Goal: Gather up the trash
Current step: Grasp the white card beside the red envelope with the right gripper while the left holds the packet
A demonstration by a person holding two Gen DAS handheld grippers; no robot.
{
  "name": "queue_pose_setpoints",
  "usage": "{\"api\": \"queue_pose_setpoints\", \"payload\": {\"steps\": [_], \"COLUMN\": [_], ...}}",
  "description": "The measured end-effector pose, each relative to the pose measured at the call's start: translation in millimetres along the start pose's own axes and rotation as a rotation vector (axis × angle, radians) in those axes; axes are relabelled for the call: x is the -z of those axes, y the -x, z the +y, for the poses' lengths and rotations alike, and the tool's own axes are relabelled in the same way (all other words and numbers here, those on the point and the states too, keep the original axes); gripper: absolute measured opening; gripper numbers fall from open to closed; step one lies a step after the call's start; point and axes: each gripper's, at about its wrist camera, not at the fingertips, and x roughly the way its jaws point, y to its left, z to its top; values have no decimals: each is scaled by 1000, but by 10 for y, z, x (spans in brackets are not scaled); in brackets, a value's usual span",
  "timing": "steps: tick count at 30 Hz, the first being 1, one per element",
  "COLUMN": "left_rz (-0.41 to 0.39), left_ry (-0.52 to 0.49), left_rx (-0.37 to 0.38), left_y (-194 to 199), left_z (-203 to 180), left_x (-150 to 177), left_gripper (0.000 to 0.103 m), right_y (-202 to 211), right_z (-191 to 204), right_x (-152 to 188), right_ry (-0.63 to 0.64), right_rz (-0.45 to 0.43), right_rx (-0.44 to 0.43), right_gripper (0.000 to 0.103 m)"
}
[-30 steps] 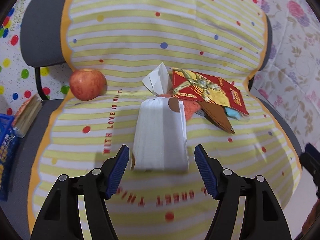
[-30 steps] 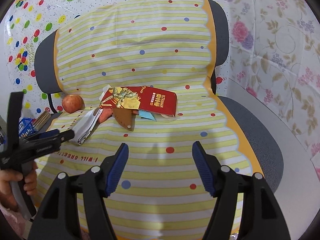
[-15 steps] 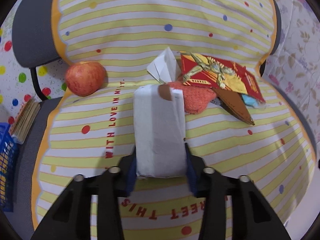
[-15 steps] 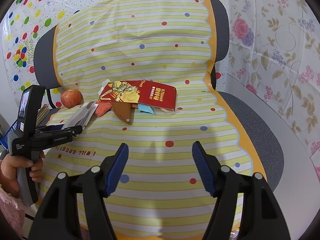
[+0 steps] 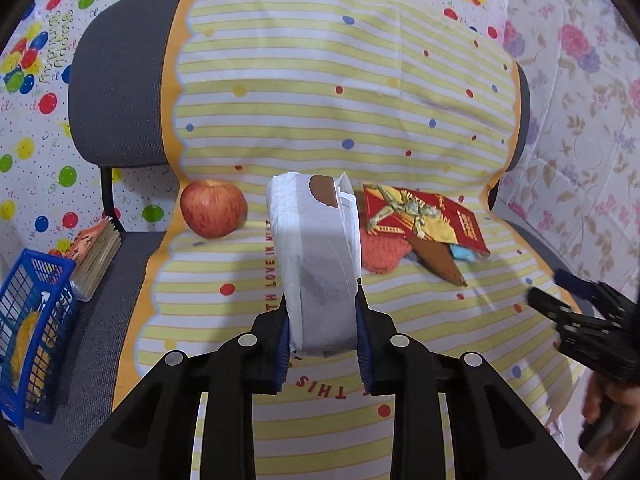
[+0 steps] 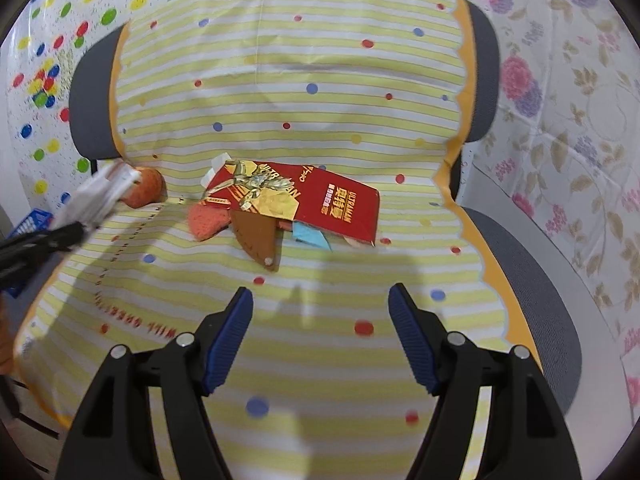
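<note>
A grey office chair (image 6: pixel 532 288) draped in yellow-striped dotted cloth (image 6: pixel 320 80) is carrying a red apple (image 5: pixel 213 208), a red printed packet (image 6: pixel 304 200) and an orange scrubbing pad (image 6: pixel 206 220)

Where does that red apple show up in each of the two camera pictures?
Left wrist view: the apple sits left of centre on the striped cover, left of the white packet held in the left gripper.
Right wrist view: the apple is at the left, partly hidden behind that packet.
Shared landmark: the red packet.
</note>
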Motion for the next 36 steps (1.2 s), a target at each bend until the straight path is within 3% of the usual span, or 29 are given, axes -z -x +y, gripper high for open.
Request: {"api": "queue_pose_setpoints", "payload": {"steps": [9,21,24,26,27,28,32,36], "left_rz": [21,47,49,43,40,36,8,-35], "left_ry": [8,14,14,10,8,7,0,-9], "left_rx": [-7,-18,-20,-23,-24,-24,-12,17], "left_y": [-283,-551,-550,-533,-520,-499,-356,-121], "left_z": [17,57,59,63,60,56,29,-46], "left_x": [-67,-134,-131,-136,-141,-150,-185,-192], "left_gripper": [28,28,28,28,28,28,28,28], "right_y": [-713,-1125,-1095,-993,-964,-924,-668,-194], "right_z": [59,327,380,376,371,355,188,-209], "right_x": [-336,-478,-508,-548,-567,-594,-771,-936], "right_ry": [121,384,406,384,381,371,293,80], "right_rz": [31,69,47,10,2,-9,-87,-143], "right_rx": [43,134,144,126,125,126,151,111], "right_gripper": [69,68,53,36,19,12,4,2]}}
